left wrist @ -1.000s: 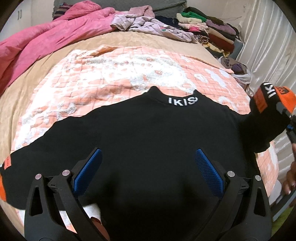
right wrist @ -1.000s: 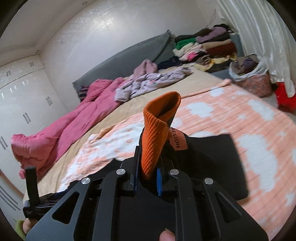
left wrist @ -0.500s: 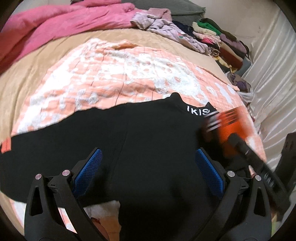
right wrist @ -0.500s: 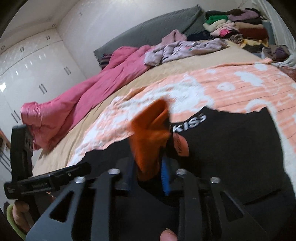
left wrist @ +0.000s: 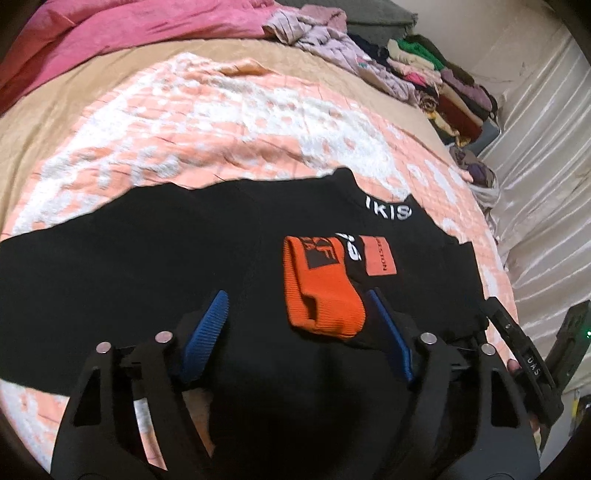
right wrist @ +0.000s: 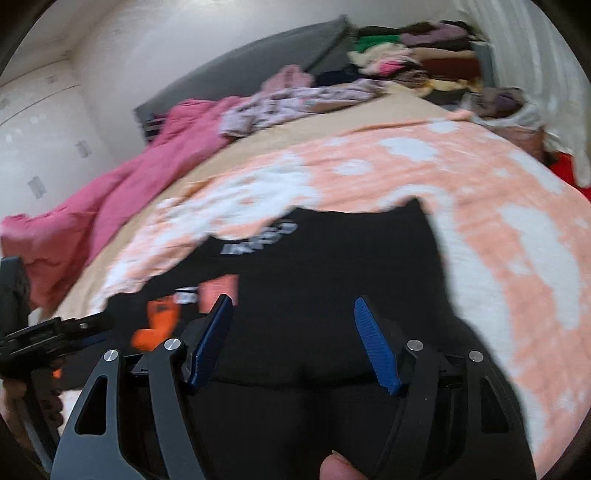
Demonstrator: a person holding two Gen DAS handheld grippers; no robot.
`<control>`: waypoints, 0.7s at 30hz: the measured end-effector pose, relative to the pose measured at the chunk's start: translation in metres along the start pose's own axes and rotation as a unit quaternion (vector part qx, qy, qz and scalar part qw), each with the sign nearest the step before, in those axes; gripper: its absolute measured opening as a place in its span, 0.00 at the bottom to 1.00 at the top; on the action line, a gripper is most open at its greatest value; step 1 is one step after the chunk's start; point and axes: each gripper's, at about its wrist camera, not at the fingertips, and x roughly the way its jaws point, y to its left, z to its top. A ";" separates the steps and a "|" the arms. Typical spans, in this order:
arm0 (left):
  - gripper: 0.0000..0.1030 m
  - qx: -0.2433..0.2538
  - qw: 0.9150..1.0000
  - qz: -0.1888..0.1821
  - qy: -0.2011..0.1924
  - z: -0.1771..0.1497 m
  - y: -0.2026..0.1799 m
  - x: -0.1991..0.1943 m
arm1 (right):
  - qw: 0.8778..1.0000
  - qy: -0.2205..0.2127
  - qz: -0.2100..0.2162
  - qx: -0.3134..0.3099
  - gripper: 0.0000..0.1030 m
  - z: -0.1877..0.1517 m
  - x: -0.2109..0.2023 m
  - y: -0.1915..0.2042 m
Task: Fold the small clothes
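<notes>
Soft, even indoor light, brightest on the pale curtain [left wrist: 546, 155] at right; no hard shadows or glare. Left wrist view fairly sharp, black sweater [left wrist: 184, 258] reading as a near-featureless dark mass. Right wrist view smeared by motion blur, collar lettering [right wrist: 258, 240] illegible; strong fisheye bending and dark vignette at corners.

Bed [left wrist: 48, 122] with tan sheet, and a peach-and-white patterned blanket [left wrist: 221, 122] spread over the middle. Crumpled pink duvet [left wrist: 122, 26] bunched along the far left side. Lilac printed garment [left wrist: 332, 48] heaped near the grey headboard [right wrist: 258, 66]. Stack of folded clothes [left wrist: 443, 85] in mixed colours at the far right corner, green piece on top. White curtain [left wrist: 546, 155] hanging to the right of the bed. White wardrobe doors [right wrist: 40, 147] at left, blurred. Something red [right wrist: 569, 170] beside the bed's right edge, cannot tell what.
</notes>
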 end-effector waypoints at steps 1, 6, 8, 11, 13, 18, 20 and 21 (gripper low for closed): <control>0.60 -0.002 1.000 -0.005 0.007 0.000 -0.003 0.006 | 1.000 0.000 -0.007 0.008 0.65 0.000 -0.002 -0.009; 0.62 -0.014 1.000 0.017 0.021 0.003 -0.014 0.037 | 0.998 -0.014 -0.044 0.039 0.67 0.002 -0.017 -0.050; 0.48 -0.013 0.999 0.024 0.028 0.001 -0.018 0.048 | 0.997 -0.018 -0.055 0.050 0.68 0.003 -0.024 -0.065; 0.10 0.011 0.998 0.051 0.018 -0.003 -0.028 0.057 | 0.996 -0.019 -0.065 0.054 0.68 0.003 -0.029 -0.079; 0.06 0.025 0.998 0.050 -0.001 -0.004 -0.032 0.049 | 0.996 -0.018 -0.071 0.054 0.68 0.002 -0.030 -0.083; 0.04 0.053 0.994 0.060 -0.068 -0.001 -0.037 0.007 | 0.996 -0.016 -0.077 0.045 0.68 0.000 -0.027 -0.081; 0.06 0.069 0.993 0.070 -0.072 0.001 -0.037 0.000 | 0.996 -0.013 -0.075 0.040 0.68 -0.001 -0.024 -0.079; 0.08 0.073 0.993 0.073 -0.065 0.002 -0.036 0.001 | 0.996 -0.011 -0.075 0.038 0.68 -0.002 -0.022 -0.077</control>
